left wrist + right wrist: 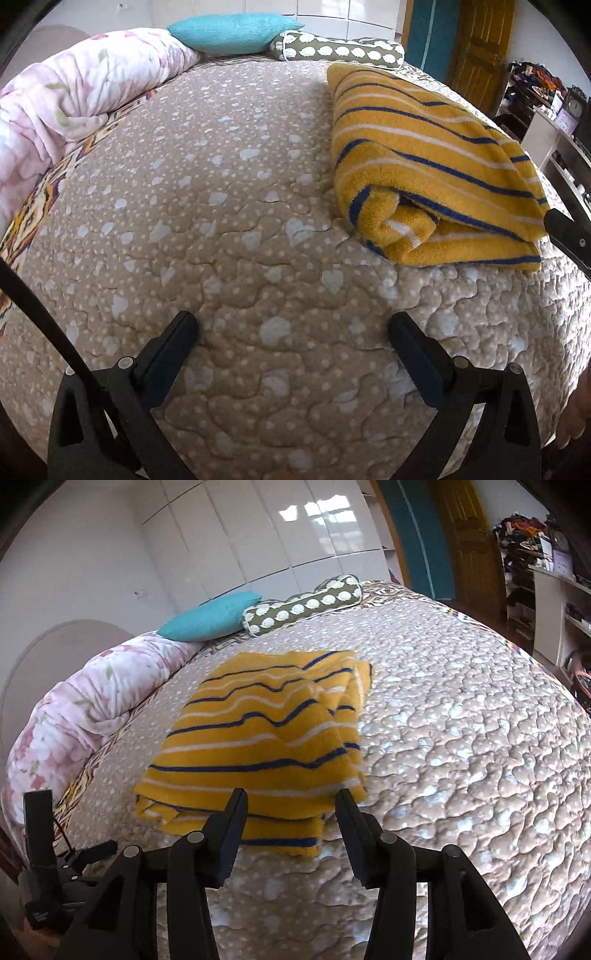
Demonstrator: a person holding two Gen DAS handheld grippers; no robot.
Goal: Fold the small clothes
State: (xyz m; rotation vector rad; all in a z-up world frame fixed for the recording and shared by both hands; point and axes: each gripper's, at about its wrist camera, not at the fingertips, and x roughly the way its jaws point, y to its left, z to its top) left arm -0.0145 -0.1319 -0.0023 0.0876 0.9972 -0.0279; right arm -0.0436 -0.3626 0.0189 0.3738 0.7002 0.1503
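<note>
A yellow garment with blue and white stripes [424, 158] lies folded in layers on the quilted beige bedspread [221, 221]. In the left wrist view it is at the right, apart from my left gripper [293, 325], which is open and empty over bare quilt. In the right wrist view the garment [266, 731] lies straight ahead. My right gripper [291, 801] is open and empty, its fingertips just above the garment's near edge. The right gripper's tip shows at the left wrist view's right edge [569, 236].
A rolled pink floral duvet [66, 110] lies along the left side. A teal pillow [232, 31] and a green bolster with white spots [336, 50] lie at the head of the bed. White shelves [554, 613] and a wooden door [465, 535] stand to the right.
</note>
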